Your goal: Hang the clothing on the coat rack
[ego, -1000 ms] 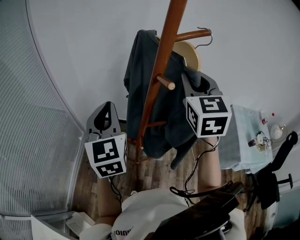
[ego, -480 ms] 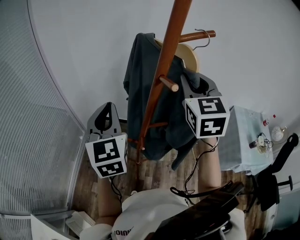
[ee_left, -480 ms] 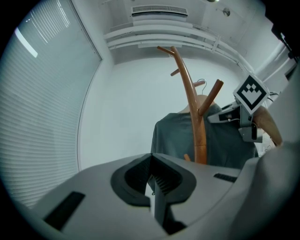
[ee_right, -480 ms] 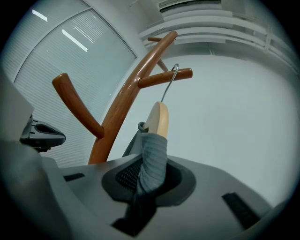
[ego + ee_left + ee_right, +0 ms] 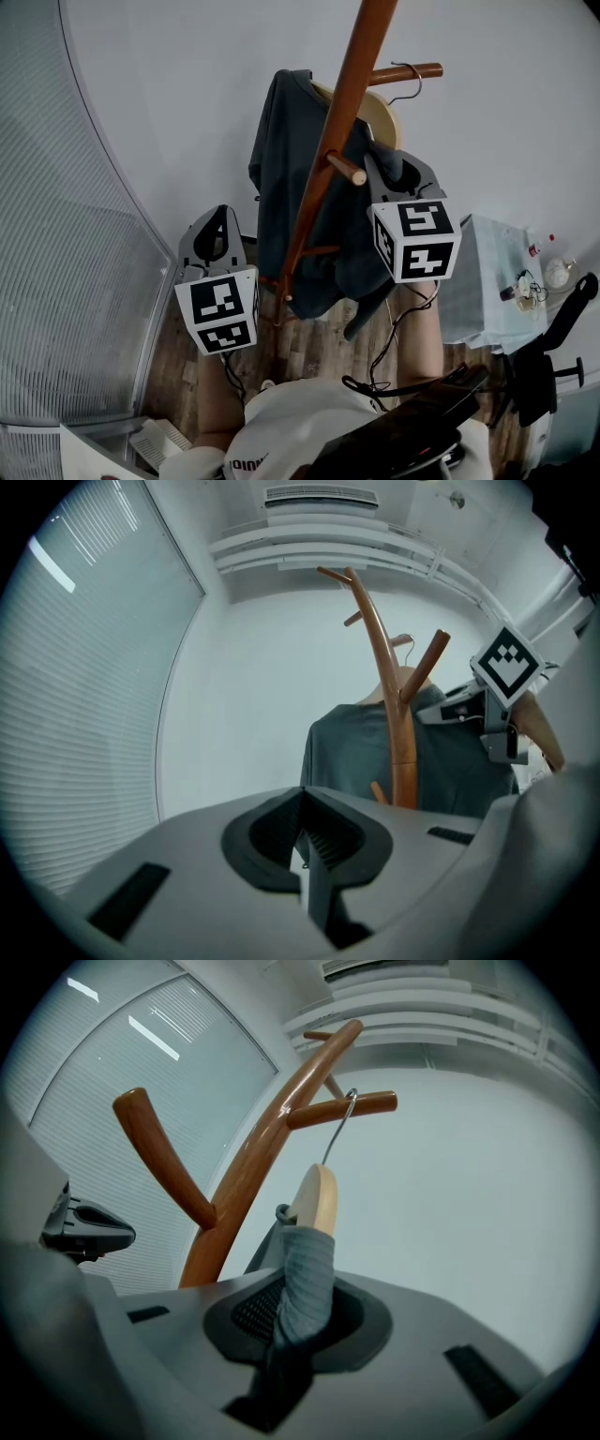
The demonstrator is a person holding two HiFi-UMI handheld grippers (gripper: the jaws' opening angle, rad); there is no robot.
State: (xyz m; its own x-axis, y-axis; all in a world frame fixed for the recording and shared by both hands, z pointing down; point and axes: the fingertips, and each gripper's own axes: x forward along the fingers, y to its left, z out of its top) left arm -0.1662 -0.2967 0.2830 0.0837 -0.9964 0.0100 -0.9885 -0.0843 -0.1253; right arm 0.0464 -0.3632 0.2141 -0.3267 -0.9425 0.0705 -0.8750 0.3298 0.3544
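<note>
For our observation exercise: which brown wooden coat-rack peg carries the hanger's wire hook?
The long upper peg pointing right; the short peg below it holds nothing.

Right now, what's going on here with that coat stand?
A person with a two-jaw gripper in each hand is hanging a dark grey garment on a brown wooden coat rack. The garment sits on a pale wooden hanger, whose wire hook appears to rest over a peg. The right gripper is shut on a fold of the garment; the left gripper is shut, empty, and off to the side.
</note>
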